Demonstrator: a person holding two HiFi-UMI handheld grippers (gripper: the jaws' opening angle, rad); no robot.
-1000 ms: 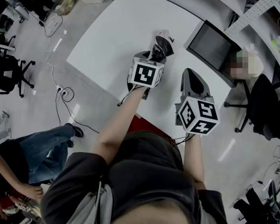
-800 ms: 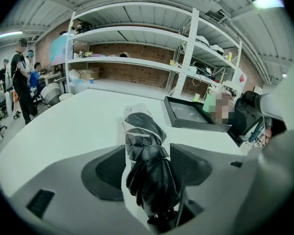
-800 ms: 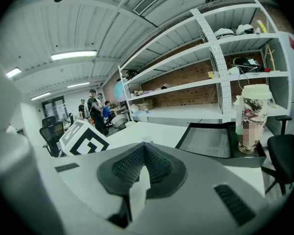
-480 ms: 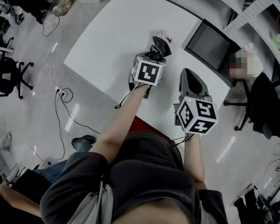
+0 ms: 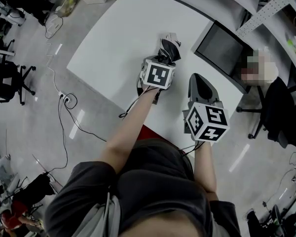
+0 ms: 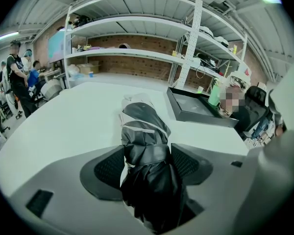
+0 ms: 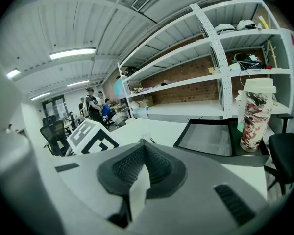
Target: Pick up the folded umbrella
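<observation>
left tongs (image 6: pixel 148 163): opening up, folded umbrella (image 6: pixel 142 131) between them, on the counter (image 5: pixel 123 38)
right tongs (image 7: pixel 143 148): pressed together, empty
tray (image 7: pixel 206 138): black, far right
cup (image 7: pixel 256 114): lid on, contents hidden

No word, number or brand name can be read anywhere. The only signs are black-and-white square markers, patterns rather than letters, on the left tool's cube (image 5: pixel 158 76) and the right tool's cube (image 5: pixel 207 123). The tall cup (image 7: pixel 256 112) carries mottled print, but no label on it is legible.
</observation>
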